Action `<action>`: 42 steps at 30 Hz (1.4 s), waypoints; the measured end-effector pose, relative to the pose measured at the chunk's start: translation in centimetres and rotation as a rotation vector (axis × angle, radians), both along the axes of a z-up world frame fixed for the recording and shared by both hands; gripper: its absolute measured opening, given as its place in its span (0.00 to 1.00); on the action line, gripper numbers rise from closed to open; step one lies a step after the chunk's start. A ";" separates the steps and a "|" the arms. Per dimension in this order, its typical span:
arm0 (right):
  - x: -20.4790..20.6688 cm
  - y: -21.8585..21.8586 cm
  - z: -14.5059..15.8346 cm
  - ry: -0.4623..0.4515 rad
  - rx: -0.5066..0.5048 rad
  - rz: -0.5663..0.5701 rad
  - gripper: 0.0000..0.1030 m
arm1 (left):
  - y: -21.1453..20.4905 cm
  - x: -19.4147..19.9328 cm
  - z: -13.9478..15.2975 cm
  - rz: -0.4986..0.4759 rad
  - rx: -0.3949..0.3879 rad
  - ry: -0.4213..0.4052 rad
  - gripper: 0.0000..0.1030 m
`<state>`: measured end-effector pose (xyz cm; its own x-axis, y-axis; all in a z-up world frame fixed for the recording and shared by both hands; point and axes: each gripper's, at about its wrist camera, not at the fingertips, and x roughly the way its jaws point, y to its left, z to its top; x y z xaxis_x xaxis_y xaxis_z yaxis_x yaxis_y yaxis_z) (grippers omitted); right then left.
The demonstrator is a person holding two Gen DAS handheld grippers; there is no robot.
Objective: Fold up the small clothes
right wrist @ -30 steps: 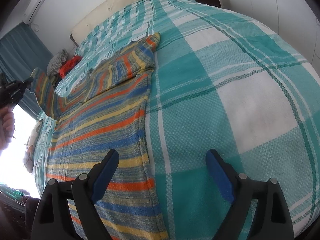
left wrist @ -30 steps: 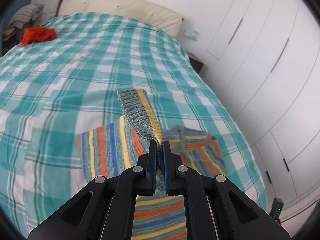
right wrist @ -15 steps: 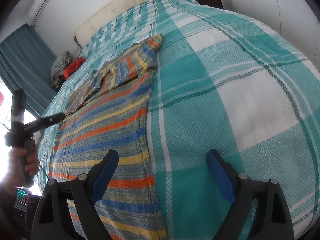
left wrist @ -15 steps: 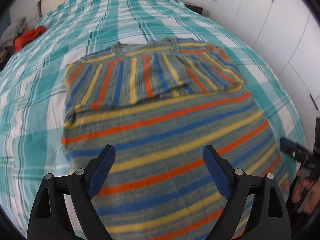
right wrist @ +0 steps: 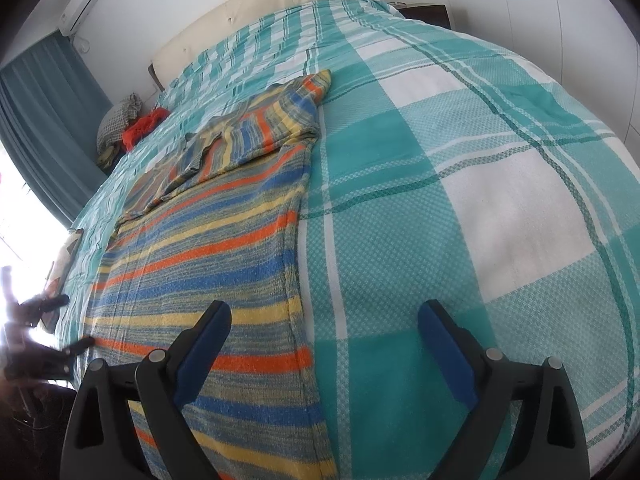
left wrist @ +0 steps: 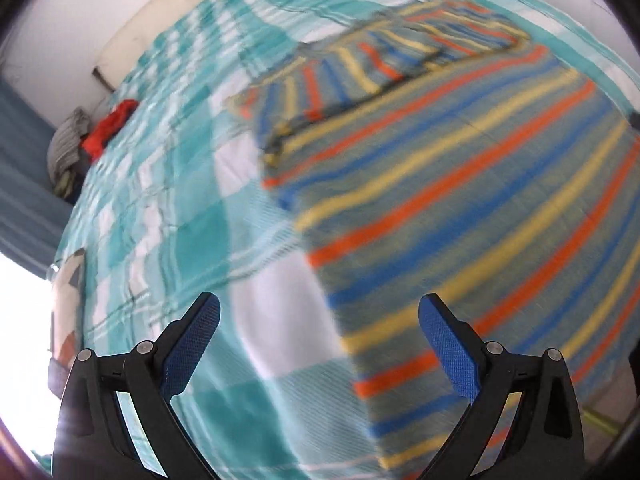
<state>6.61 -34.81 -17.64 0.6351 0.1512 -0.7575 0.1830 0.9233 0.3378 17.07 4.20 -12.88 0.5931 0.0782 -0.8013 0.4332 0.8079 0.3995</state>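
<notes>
A striped sweater (left wrist: 480, 184) in orange, blue and yellow lies flat on the bed, with both sleeves folded across its chest. It also shows in the right wrist view (right wrist: 224, 248). My left gripper (left wrist: 320, 340) is open and empty, above the sweater's lower left edge; this view is blurred. My right gripper (right wrist: 324, 344) is open and empty, above the sweater's lower right edge. The left gripper (right wrist: 76, 324) also shows dimly at the left edge of the right wrist view.
The bed (right wrist: 480, 200) has a teal and white checked cover. A red garment (right wrist: 144, 128) and a grey bundle (right wrist: 120, 116) lie near the headboard (right wrist: 256, 12). White wardrobe doors (right wrist: 560, 12) stand on the right. A teal curtain (right wrist: 44, 112) hangs by the window.
My left gripper let go of the sleeve, opened, and swung down to the sweater's lower left edge. The sleeve now lies folded across the chest. My right gripper has barely moved.
</notes>
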 end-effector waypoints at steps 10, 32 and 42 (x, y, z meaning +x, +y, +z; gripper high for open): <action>1.8 -1.1 3.3 -0.012 -0.166 -0.020 0.91 | 5.6 13.8 -1.8 0.397 -0.360 0.002 0.98; 9.3 -8.0 -1.3 0.033 -0.309 -0.075 1.00 | 6.5 12.9 -5.8 0.477 -0.465 -0.035 1.00; 9.5 -8.0 -1.4 0.033 -0.313 -0.075 1.00 | 6.5 12.9 -5.8 0.477 -0.465 -0.035 1.00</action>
